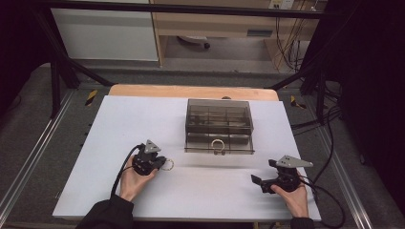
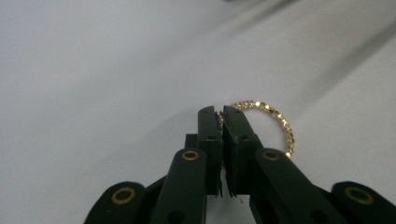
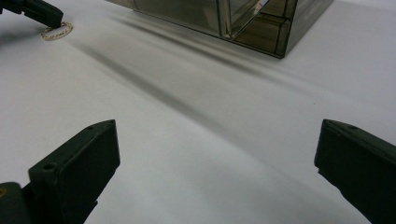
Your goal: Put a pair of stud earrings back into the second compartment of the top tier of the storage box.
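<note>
A thin gold beaded ring (image 2: 280, 122) lies on the white table, left of centre (image 1: 167, 165). My left gripper (image 2: 222, 114) is shut on its rim, with the two black jaws pinched together over the near side of the hoop. In the high view that gripper (image 1: 160, 162) sits in the person's left hand, low over the table. My right gripper (image 3: 217, 140) stands open over bare table with nothing between its jaws, at the front right (image 1: 260, 180). From the right gripper view the ring (image 3: 57, 31) and the left gripper's tip (image 3: 46, 16) show at the top left.
A smoky see-through box (image 1: 218, 126) with several compartments stands mid-table, a metal loop (image 1: 218, 145) on its front. Its corner (image 3: 243, 18) shows ahead of my right gripper. The white table (image 1: 200, 191) ends in a wooden strip at the back, and cables trail at the right.
</note>
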Demonstrator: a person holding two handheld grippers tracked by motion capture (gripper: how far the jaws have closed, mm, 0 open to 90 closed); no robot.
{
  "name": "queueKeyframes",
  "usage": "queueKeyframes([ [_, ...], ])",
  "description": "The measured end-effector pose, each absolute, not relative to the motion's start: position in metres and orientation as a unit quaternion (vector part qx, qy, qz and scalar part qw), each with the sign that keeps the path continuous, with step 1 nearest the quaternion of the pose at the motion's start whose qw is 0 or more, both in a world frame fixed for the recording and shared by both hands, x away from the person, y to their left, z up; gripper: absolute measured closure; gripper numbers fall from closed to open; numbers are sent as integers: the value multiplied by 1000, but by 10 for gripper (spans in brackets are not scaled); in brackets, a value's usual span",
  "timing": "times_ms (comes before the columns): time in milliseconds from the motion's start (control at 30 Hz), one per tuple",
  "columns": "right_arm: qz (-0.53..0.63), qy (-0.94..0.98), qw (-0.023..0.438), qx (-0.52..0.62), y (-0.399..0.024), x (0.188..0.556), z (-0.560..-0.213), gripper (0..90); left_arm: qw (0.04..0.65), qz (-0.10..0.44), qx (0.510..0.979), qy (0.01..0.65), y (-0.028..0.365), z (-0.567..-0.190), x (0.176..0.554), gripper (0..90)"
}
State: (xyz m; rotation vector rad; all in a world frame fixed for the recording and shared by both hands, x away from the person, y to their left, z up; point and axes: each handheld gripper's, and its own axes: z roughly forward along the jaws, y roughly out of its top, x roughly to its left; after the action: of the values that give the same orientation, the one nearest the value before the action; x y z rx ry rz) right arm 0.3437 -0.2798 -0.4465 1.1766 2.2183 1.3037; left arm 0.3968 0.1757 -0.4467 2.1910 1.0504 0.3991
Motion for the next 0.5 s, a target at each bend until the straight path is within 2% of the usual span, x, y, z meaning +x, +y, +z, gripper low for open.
queueKeyframes([
  [500, 456, 774, 155, 411, -280, 344, -446, 8, 339, 149, 838, 401, 177, -442, 396, 864],
])
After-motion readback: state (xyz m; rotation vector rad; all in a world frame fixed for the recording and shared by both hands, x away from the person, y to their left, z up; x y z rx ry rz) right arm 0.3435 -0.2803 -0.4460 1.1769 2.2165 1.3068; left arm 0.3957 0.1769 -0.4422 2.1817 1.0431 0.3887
